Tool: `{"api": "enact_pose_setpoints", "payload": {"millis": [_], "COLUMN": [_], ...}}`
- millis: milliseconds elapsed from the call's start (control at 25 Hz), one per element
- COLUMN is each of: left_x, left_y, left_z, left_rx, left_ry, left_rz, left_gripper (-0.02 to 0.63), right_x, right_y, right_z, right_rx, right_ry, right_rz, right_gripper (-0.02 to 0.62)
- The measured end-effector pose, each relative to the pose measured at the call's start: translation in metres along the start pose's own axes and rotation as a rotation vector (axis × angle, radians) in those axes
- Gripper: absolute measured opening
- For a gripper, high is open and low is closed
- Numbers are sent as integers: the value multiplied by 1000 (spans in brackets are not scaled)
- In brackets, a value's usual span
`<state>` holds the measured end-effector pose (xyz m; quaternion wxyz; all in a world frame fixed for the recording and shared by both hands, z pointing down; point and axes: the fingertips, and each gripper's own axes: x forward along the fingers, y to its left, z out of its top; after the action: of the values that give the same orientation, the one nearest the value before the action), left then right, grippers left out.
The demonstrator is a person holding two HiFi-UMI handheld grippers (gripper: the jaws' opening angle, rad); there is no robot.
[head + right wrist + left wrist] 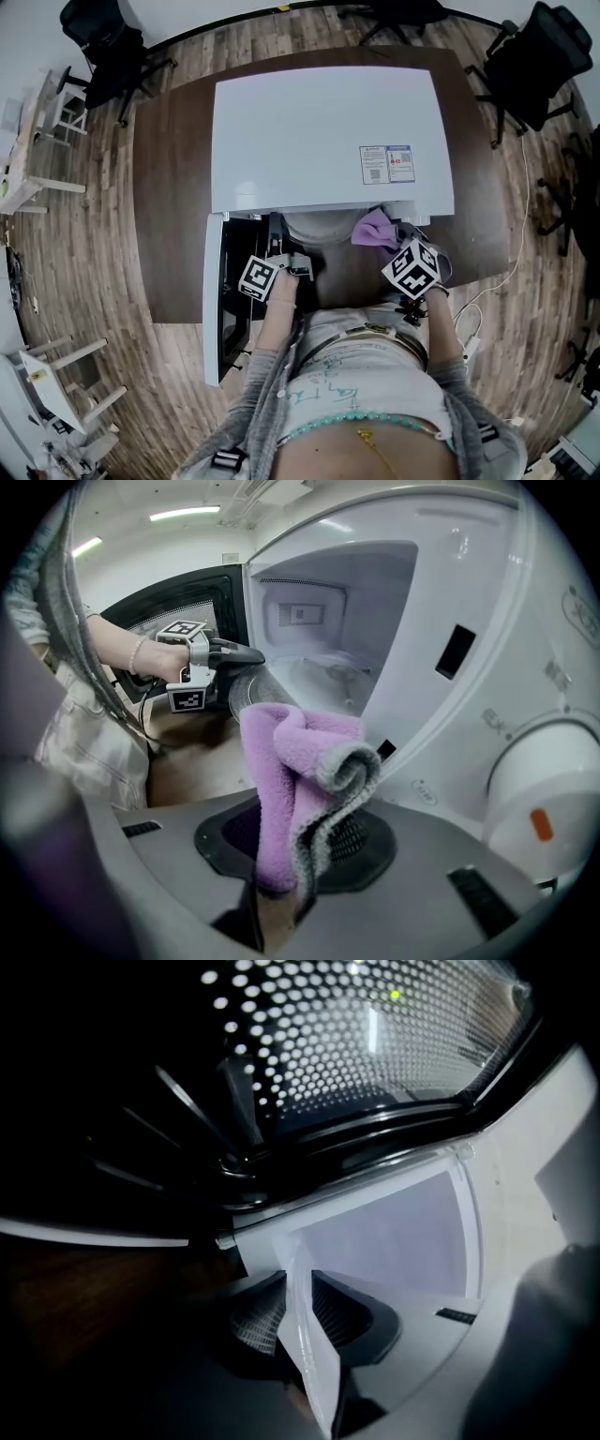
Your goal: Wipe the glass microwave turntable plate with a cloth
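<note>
The white microwave oven (319, 141) sits on a dark brown wooden worktop (169, 206), its door (214, 300) swung open to the left. The left gripper (298, 1297) reaches level toward the mouth of the oven. Its jaws stand narrow, with the rim of the clear glass turntable plate (314, 1354) edge-on between them and a ribbed pad close against each face. From the right gripper view the plate shows as a pale disc held at the front of the cavity, just above the worktop, with the person's hand and sleeve behind the marker cube. The dotted mesh of the door window fills the upper part of the left gripper view.

The right gripper (291, 855) points steeply down in front of the oven's control side. Its jaws are clamped on a purple fleece cloth with a grey edge (281, 771) — the cloth stands up from the pads in a loose fold. Cloth and plate are near each other but apart.
</note>
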<state>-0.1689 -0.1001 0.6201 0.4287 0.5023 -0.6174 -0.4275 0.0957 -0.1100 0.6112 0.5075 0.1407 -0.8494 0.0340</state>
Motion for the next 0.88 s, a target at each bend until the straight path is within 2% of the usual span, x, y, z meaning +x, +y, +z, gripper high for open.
{"api": "enact_pose_setpoints", "payload": {"millis": [80,200,360,480,720,880], "left_x": [-4,-15,-26,-41,-59,-64], "left_y": [3,5,-4,-2,-12,-15], "left_z": [-6,-12,-28,-42,-84,-99], "left_rx": [25,46,-25,8,104,66], "left_ry": [37,72,113,190,388,435], "left_rz": [34,78,35,53,26,7], "left_gripper": [131,145,172,183,187,186], "right_x": [-1,-3,-2,-2,-5,-7], "right_y": [0,-1,-2,-2,0,4], "right_z": [0,0,-1,-1,1,7], "right_rx": [1,5,11,11,10,-7], "right_ry": [-1,-4,-10,-16,-25,-37], "right_rz": [1,-3,-7,-11,-10,-13], "right_gripper": [115,115,115,115,115,115]}}
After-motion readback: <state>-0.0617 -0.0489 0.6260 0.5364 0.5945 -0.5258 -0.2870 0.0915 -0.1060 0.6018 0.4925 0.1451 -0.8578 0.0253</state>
